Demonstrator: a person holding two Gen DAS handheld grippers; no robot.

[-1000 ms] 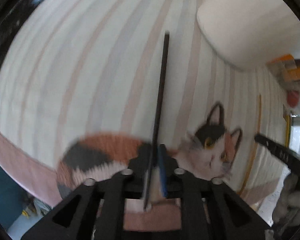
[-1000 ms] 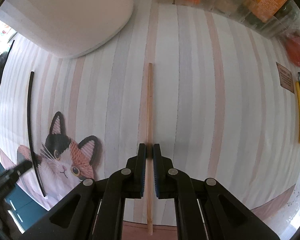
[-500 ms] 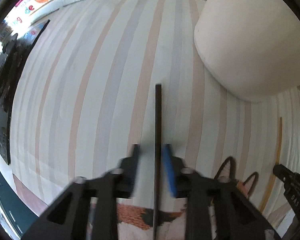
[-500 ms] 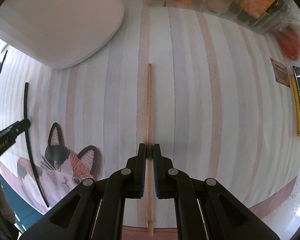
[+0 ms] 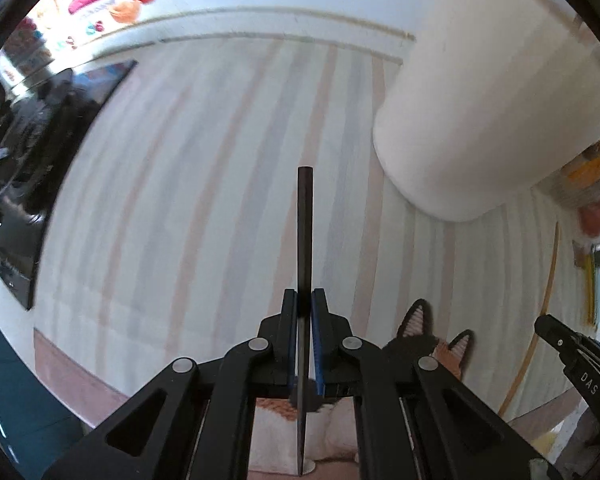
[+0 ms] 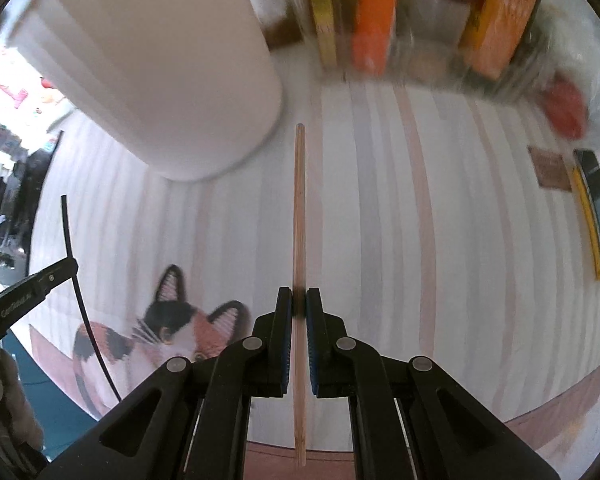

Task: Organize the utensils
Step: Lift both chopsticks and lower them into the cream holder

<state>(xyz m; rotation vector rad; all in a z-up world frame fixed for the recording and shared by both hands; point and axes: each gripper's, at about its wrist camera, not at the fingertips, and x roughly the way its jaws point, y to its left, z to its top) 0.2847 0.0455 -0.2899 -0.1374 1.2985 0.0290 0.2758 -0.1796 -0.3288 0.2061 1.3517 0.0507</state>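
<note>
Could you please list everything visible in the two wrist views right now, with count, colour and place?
Black chopstick: one, black, clamped in the left gripper, pointing ahead.
Wooden chopstick: one, light wood, clamped in the right gripper, pointing ahead.
White container: one, white, standing on the mat between the two grippers.
Striped mat: one, white with pink and grey stripes and a calico cat print at its near edge, under everything.
Boxes and packets: several, orange and yellow, blurred, along the far edge in the right view.
Dark flat item with yellow edge: one, at the right edge; cannot identify.
Left gripper: one, black with blue pads, shut.
Right gripper: one, black with blue pads, shut.
</note>
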